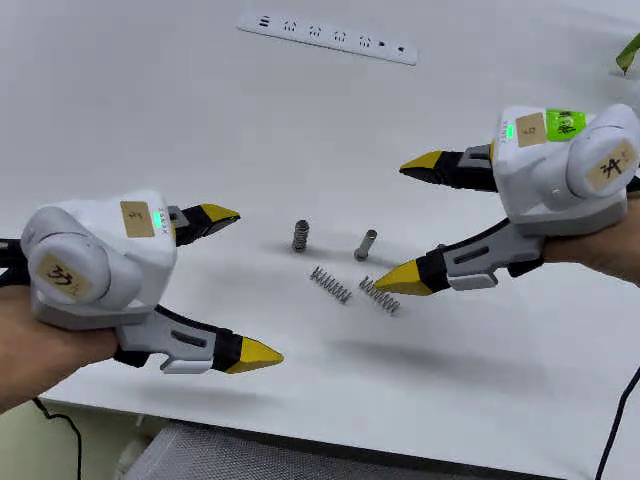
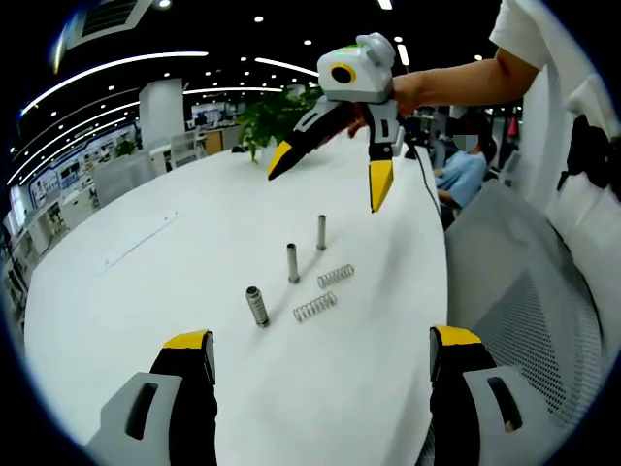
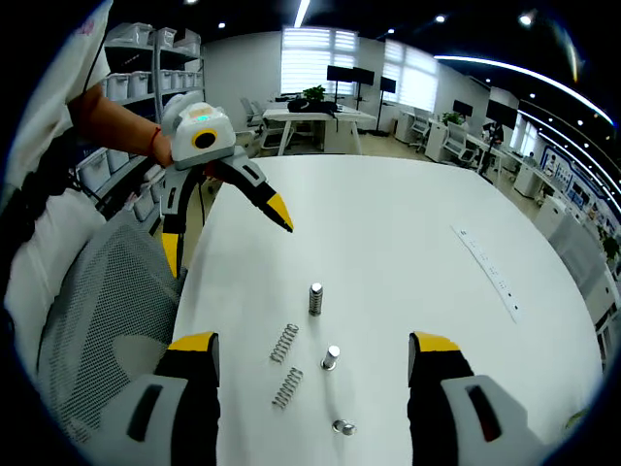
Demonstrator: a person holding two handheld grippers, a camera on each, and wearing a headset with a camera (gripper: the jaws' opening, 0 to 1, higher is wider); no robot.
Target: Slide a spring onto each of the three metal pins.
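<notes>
On the white table (image 1: 150,120) three short metal pins stand in a row. One pin (image 1: 300,235) (image 2: 257,306) (image 3: 315,298) carries a spring. A bare pin (image 1: 366,244) (image 2: 292,263) (image 3: 331,357) stands beside it, and another bare pin (image 2: 321,232) (image 3: 343,426) is at the row's end. Two loose springs (image 1: 330,284) (image 1: 380,295) lie flat just in front of them. My left gripper (image 1: 243,283) (image 2: 322,340) hovers open to the left of the pins, holding nothing. Over their right side my right gripper (image 1: 398,226) (image 3: 313,342) is also open, with nothing held.
A white power strip (image 1: 330,35) (image 3: 490,272) lies at the far side of the table. The table's near edge runs just below the left gripper. A grey mesh chair (image 2: 524,291) (image 3: 87,320) sits by that edge. A green leaf (image 1: 628,50) pokes in at the far right.
</notes>
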